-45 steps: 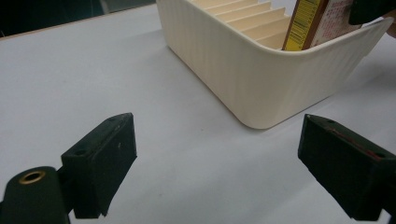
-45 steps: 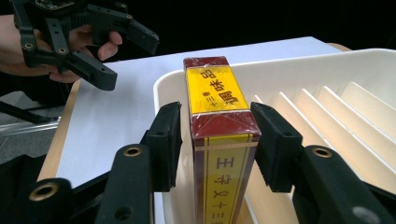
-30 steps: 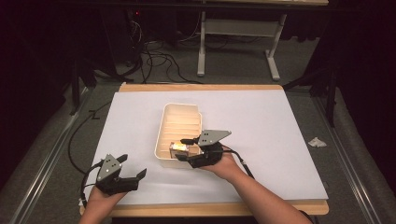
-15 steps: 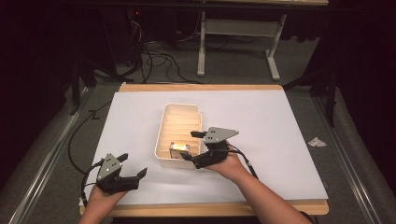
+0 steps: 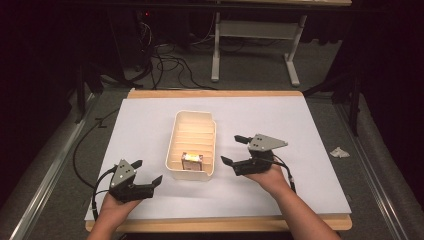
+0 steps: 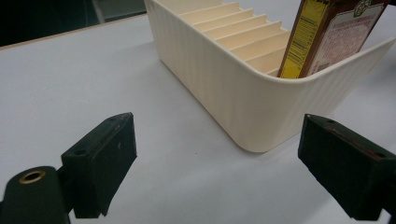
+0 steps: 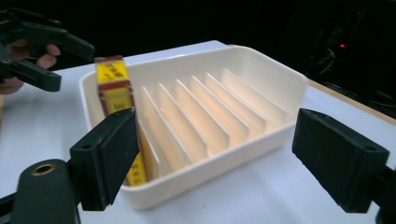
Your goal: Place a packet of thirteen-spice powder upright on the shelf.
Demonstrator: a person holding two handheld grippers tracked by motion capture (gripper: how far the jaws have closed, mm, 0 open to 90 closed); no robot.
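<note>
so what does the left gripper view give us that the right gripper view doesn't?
Left gripper view alone: the printed label panels of the box, one yellow and one pale, fine print too small to read, and the ribbed outer wall of the cream tray at its near corner.

Right gripper view alone: the other claw, the left claw, open beyond the tray, and the tray's whole row of dividers, with the slots past the box empty.

Both: the box upright in the tray's end slot, the white tabletop, and each camera's own claw open with nothing in it.
</note>
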